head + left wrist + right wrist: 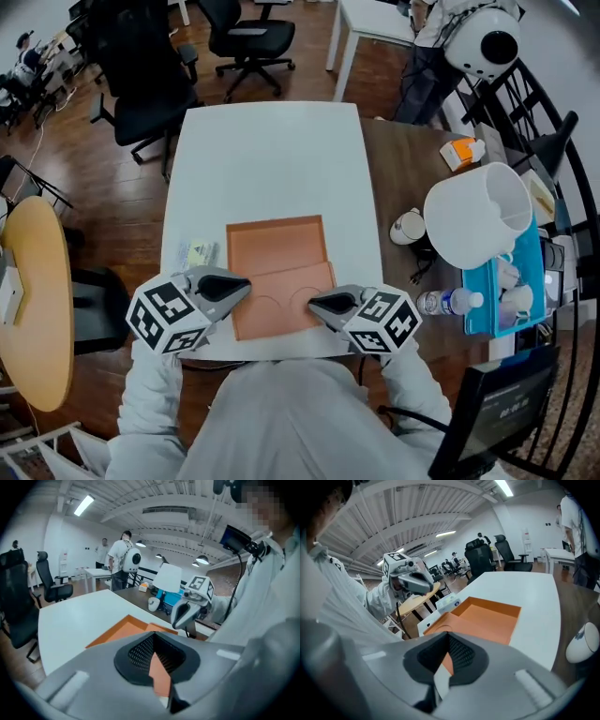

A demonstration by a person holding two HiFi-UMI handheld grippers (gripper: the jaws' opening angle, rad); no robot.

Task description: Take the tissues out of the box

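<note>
1. Hidden under the tip of the left tool [246,285]: the left edge of the orange flap [281,302]. Touching or just above, impossible to tell.
2. Likewise at the right tool [314,302], covering part of the flap's right edge.
3. Both tools closed, jaws together at the tips in each gripper view. Only a sliver of orange and white showing past the dark pads.
4. Lying open on the near part of the white table [272,150], between the two tools: the orange box [277,246], flat, its flap folded toward the person. Plain orange floor showing inside.
5. Just beside the box's left wall: a small white pack [198,254], print too small to read.
6. Near the right tool, at the table's right: a clear bottle [450,302] on its side, label blurred.
7. Cut off at the lower right edge: a dark screen [511,408] with pale figures, unreadable.
</note>
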